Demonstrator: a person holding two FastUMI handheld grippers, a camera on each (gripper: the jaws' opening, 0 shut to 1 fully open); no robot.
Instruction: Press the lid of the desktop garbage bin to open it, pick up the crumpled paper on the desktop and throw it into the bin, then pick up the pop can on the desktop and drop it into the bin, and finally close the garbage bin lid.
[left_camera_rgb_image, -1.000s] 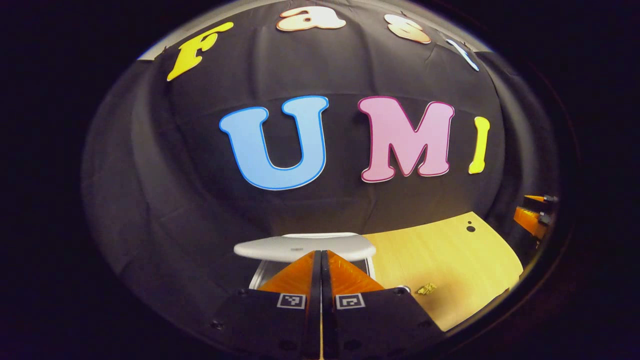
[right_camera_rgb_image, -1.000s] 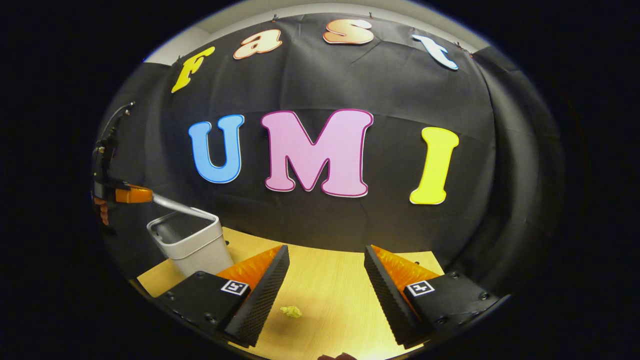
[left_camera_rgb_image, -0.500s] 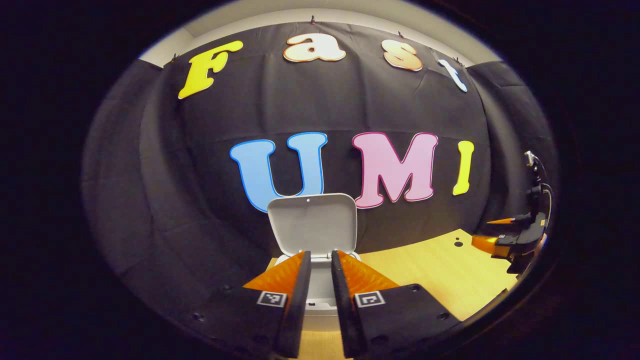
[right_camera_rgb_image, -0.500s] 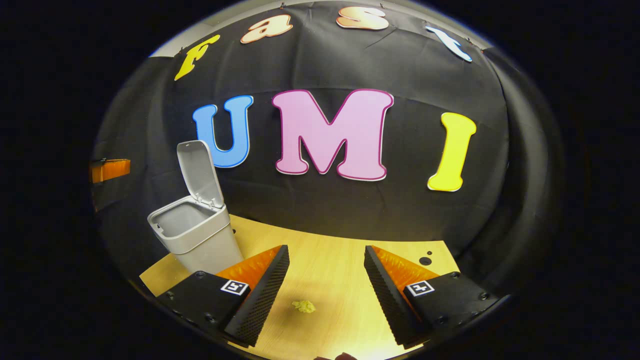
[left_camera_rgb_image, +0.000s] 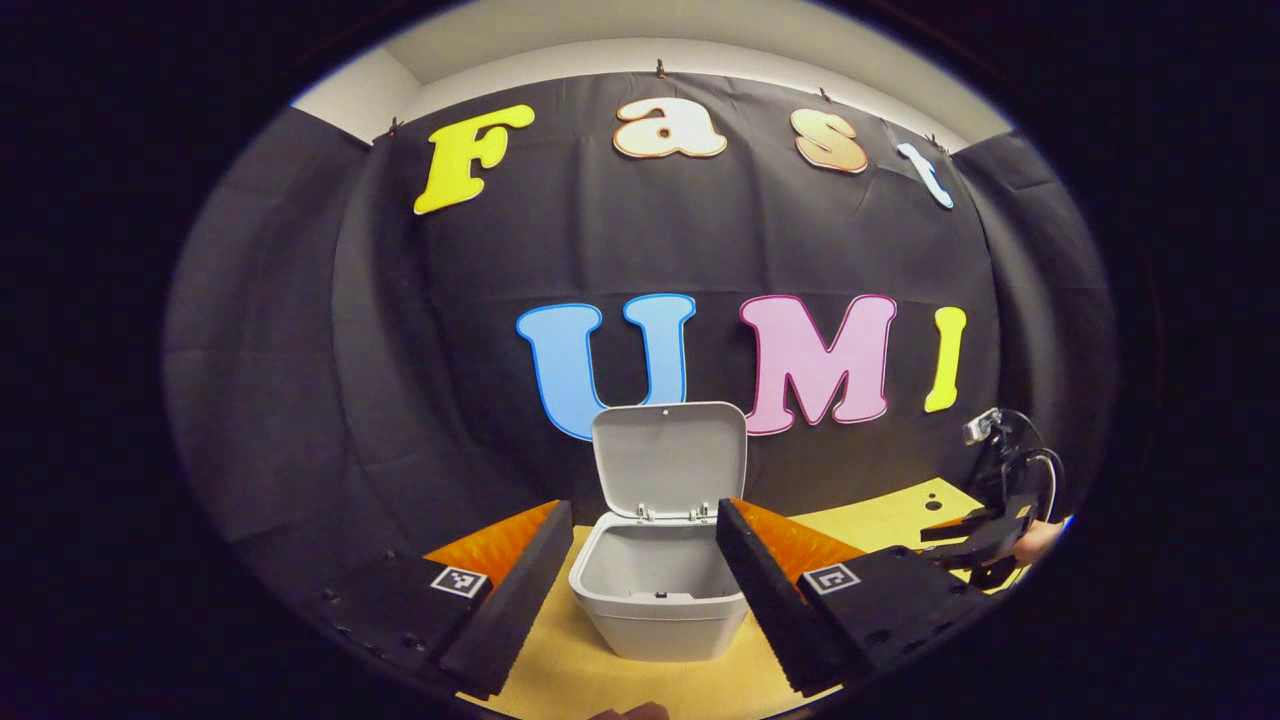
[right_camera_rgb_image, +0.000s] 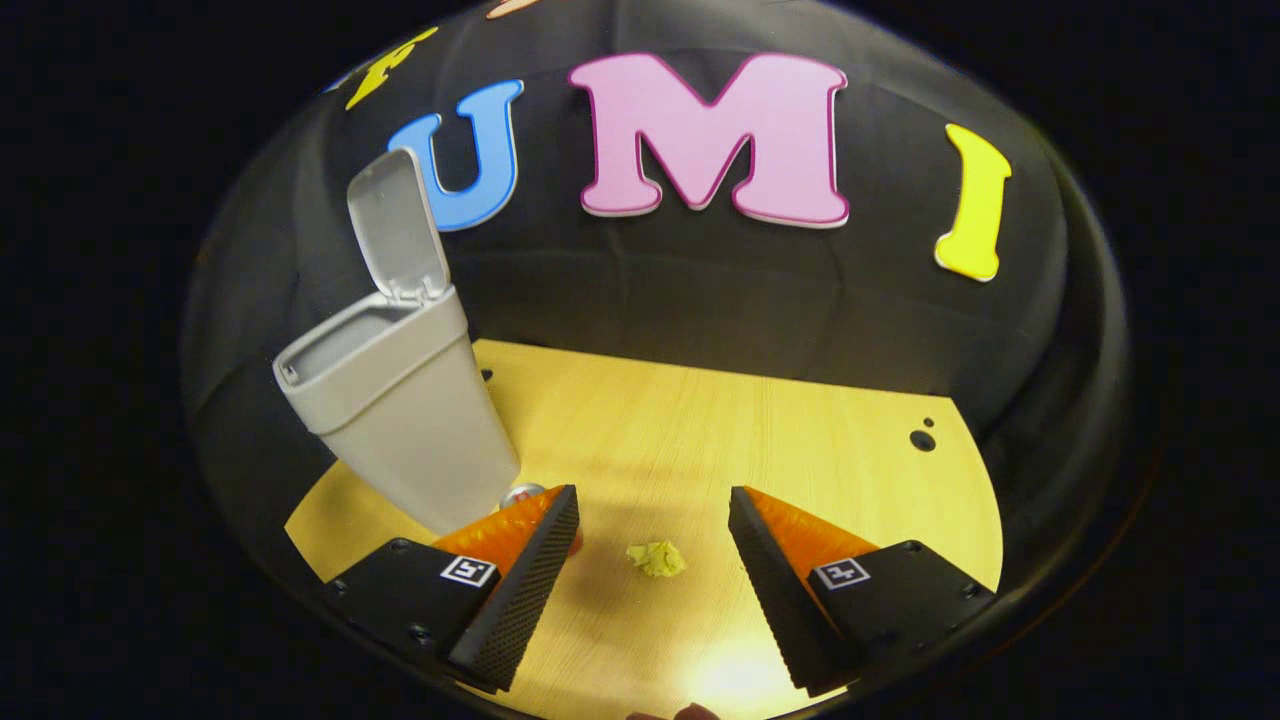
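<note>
— Bin first, from the left gripper view: what stands there?

— The light grey plastic desktop garbage bin (left_camera_rgb_image: 660, 600) stands on the pale yellow wooden table (left_camera_rgb_image: 870, 525), seen between the two fingers of the left gripper (left_camera_rgb_image: 645, 580). Its flat grey hinged lid (left_camera_rgb_image: 670, 460) is swung up, upright at the far rim, and the inside looks bare as far as it shows.

— And the gripper itself?

— Its fingers are spread wide, one on each side of the bin in the picture, touching nothing. At the right edge the other gripper (left_camera_rgb_image: 975, 545) shows farther off over the table, with a bit of the hand (left_camera_rgb_image: 1040, 542) that holds it.

— Now the right gripper view.

— The right gripper (right_camera_rgb_image: 652, 560) has its fingers wide apart too, above the table (right_camera_rgb_image: 800, 440). The small yellow-green crumpled paper (right_camera_rgb_image: 656, 558) lies on the wood between the two fingers, touching neither. The bin (right_camera_rgb_image: 400, 410) stands to the left, well apart from the paper, lid (right_camera_rgb_image: 395, 225) raised.

— The pop can?

— A round silvery top with a trace of red (right_camera_rgb_image: 525, 494) peeps out just behind the left finger, at the foot of the bin — most of it is hidden, so I cannot tell how it lies.
</note>
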